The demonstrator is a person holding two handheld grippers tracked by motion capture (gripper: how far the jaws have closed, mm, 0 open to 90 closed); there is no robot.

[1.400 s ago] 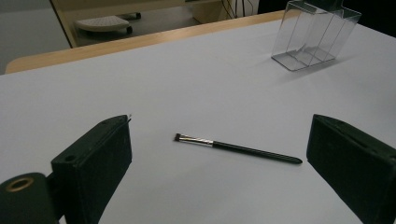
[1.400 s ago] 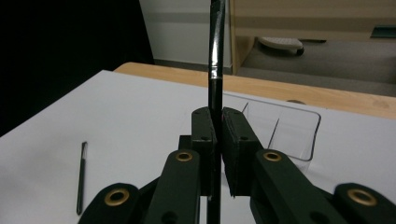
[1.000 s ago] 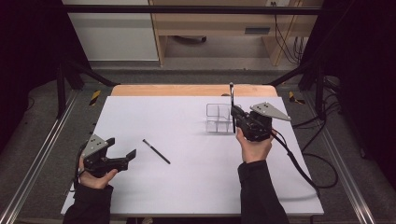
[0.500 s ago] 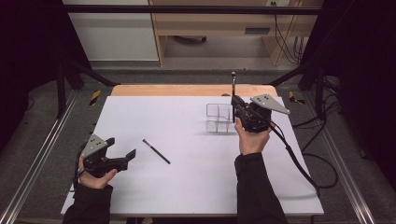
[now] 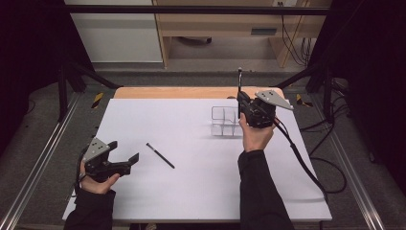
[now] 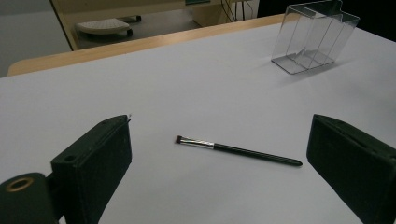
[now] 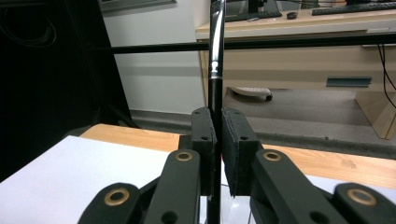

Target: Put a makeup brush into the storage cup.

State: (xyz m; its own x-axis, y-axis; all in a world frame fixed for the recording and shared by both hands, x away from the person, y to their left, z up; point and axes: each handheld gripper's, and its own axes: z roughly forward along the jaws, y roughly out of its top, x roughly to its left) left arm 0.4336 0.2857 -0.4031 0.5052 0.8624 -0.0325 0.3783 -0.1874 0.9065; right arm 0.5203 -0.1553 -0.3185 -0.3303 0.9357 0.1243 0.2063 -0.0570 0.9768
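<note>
the white table (image 5: 191, 201) takes up most of the room in front of the person. toward its far right stands a clear acrylic organizer (image 5: 225, 120) with upright compartments. the right gripper (image 5: 241, 99) hovers right over that organizer's right side, its jaws clamped tight on a makeup brush (image 5: 239, 86) held upright, long axis straight up and down, metal ferrule and bristle end poking up above the pads (image 7: 233, 154). so the holder sits just below the brush, and i'd say the next move is a straight lowering into one of the slots; which slot it lines up with i cannot tell. the left gripper (image 5: 125, 153) rests low at the near left, jaws spread wide and holding nothing. a second brush (image 5: 160, 155) lies flat just beyond it, handle angled toward the near right, nearer the left hand by far.
</note>
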